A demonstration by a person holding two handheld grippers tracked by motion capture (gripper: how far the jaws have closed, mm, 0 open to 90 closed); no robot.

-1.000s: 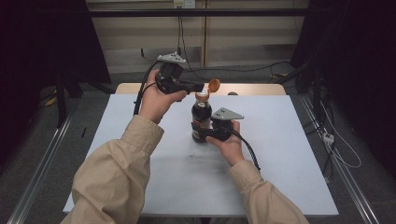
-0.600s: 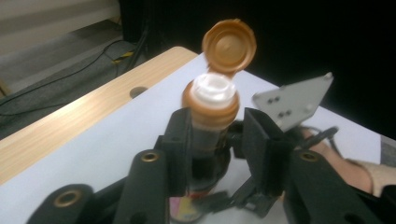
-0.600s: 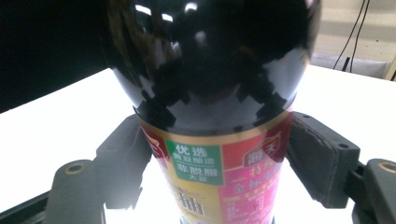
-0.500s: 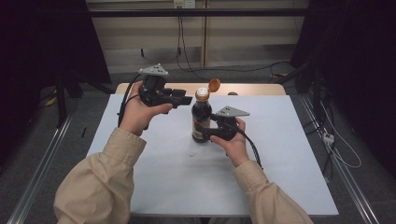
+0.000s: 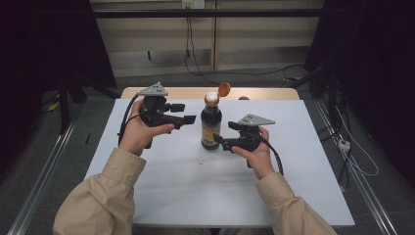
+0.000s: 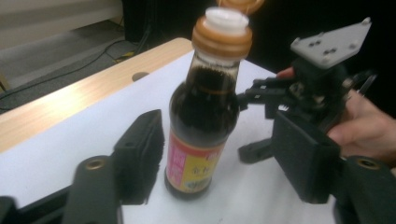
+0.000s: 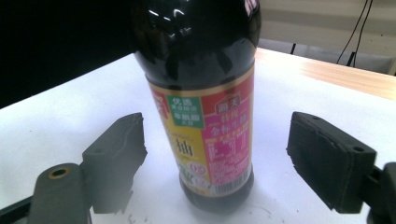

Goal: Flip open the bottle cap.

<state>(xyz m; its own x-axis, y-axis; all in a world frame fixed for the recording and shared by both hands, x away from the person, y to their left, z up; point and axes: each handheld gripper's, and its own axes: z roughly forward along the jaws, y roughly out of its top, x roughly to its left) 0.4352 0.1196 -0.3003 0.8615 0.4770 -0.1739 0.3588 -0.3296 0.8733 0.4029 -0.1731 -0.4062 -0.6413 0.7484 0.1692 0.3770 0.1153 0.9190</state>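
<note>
One bottle [image 5: 211, 122], two tongs.

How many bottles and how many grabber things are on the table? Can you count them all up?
Bottle: 1, the dark sauce bottle, cap flipped open.
Hand-held grippers: 2, the left hand-held gripper and the right hand-held gripper, both open.
Total: 3

Bottle [image 7: 201, 93] neck and cap cut off by top edge — right gripper view; label text too small to read
</note>
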